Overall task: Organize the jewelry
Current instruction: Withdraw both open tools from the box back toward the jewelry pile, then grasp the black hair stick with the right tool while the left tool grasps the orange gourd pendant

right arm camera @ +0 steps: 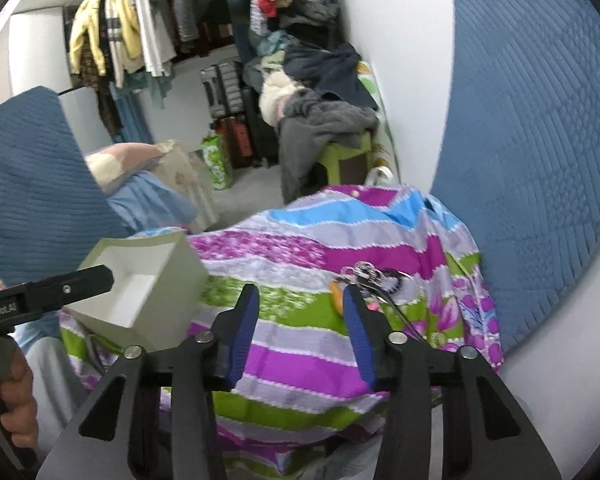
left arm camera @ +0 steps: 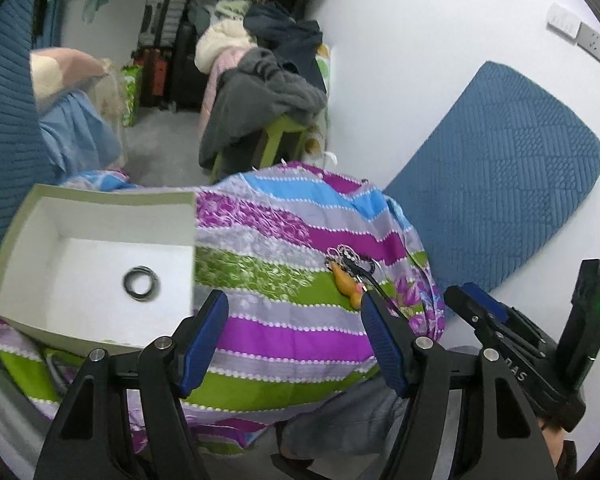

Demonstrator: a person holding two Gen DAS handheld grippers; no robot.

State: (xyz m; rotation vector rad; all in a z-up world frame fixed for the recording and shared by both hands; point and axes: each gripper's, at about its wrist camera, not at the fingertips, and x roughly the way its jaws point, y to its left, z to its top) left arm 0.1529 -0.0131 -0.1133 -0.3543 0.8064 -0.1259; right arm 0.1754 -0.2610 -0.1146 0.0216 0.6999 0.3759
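One dark coiled ring-shaped piece is already lying in the white open cardboard box, left wrist view. Left gripper is hovering with fingers spread, holding nothing, over the striped purple-green floral cloth. Tangled pile of silver-and-black jewelry with an orange charm is sitting on the cloth right of the box.

Right wrist view: right gripper is also spread and empty, right fingertip just beside the pile. Step looks like fetching the next piece; next move calls for pinching one strand cleanly.
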